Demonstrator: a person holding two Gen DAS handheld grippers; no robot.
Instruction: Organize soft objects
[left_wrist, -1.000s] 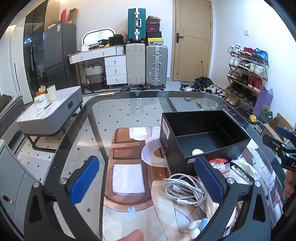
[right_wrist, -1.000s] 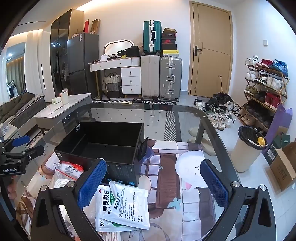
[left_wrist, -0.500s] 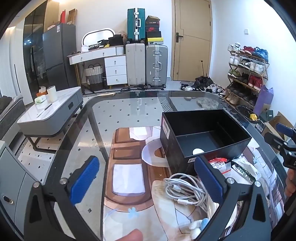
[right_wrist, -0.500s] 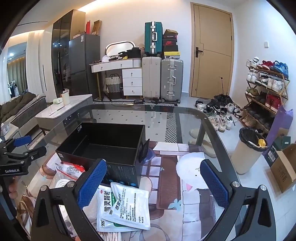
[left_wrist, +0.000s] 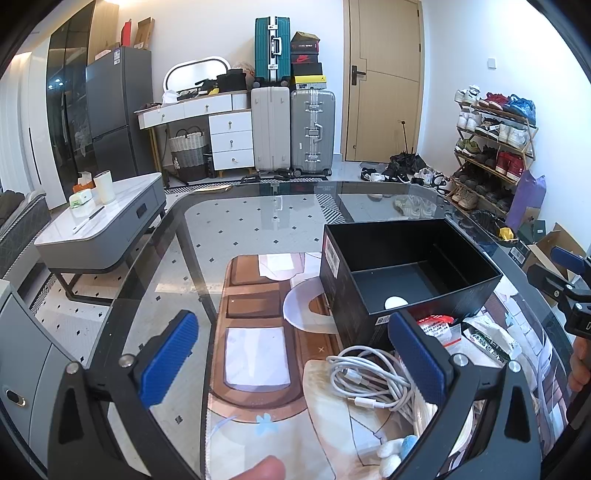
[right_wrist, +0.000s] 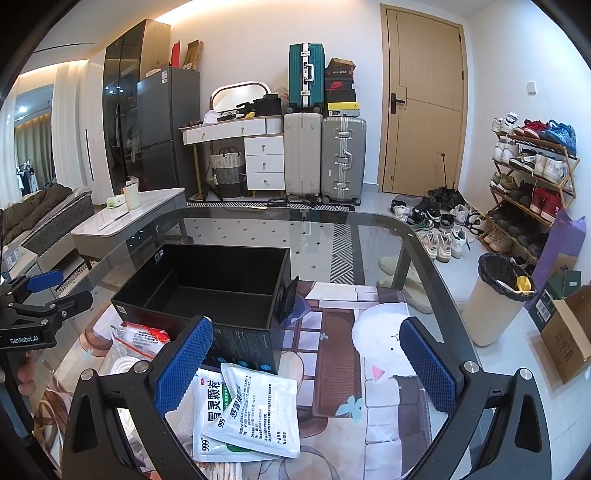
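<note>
An open black box (left_wrist: 406, 273) (right_wrist: 218, 288) stands on the glass table, holding only a white round sticker. In front of it lie a coil of white cable (left_wrist: 369, 380), a red-and-white packet (left_wrist: 436, 326) (right_wrist: 144, 338) and two white medicine sachets (right_wrist: 247, 410). My left gripper (left_wrist: 291, 358) is open above the table, left of the cable, with nothing between its blue pads. My right gripper (right_wrist: 303, 362) is open too, hovering over the sachets just in front of the box. Each gripper shows at the edge of the other's view.
The glass table (right_wrist: 325, 236) has a dark rounded rim; a patterned rug shows through it. A bin (right_wrist: 495, 295), shoe rack (right_wrist: 532, 177) and cardboard box (right_wrist: 565, 328) stand to the right. A grey side table (left_wrist: 99, 229) is on the left, suitcases (left_wrist: 291, 129) by the far wall.
Both views have barely shifted; the right gripper has drifted slightly, so the sachets and box sit a touch lower and nearer. Both grippers stay open.
</note>
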